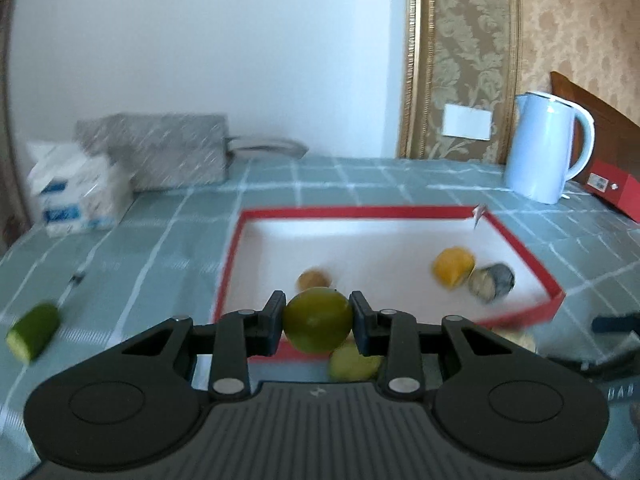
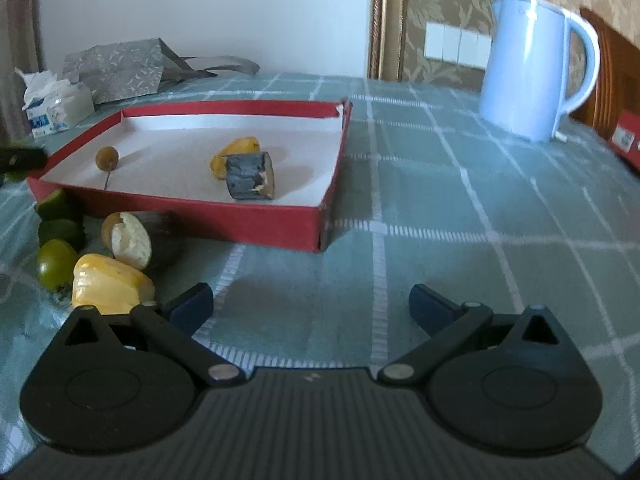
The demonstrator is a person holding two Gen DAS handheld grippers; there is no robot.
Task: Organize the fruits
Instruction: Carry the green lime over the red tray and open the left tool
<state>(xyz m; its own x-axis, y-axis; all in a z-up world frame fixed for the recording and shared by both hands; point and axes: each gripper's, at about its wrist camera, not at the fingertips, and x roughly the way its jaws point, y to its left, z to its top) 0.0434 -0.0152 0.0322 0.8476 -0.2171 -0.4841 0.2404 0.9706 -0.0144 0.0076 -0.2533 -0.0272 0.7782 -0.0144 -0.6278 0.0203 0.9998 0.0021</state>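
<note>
While blur is smearing the left wrist view, these points are still reading clearly:
Hidden: a pale green fruit [image 1: 354, 362] is sitting half covered beneath the left gripper [image 1: 318, 320]; the cucumber piece [image 1: 34, 330] is streaking at the left edge.
Left gripper: its fingers are clamping a round green fruit [image 1: 318, 319], holding it over the near rim of the red box [image 1: 532, 268].
Right gripper [image 2: 311, 304]: its fingers are standing wide apart over the checked tablecloth [image 2: 460, 216], gripping nothing.
Right view only: a yellow piece [image 2: 110, 284], a brown cut piece [image 2: 128, 240] and small green fruits [image 2: 56, 262] are lying outside the box.
Inside box: a small brown fruit [image 2: 107, 158], a yellow piece [image 2: 236, 154] and a dark chunk [image 2: 250, 176] are touching.
Background: a blue kettle [image 2: 528, 68] is standing well apart.
</note>
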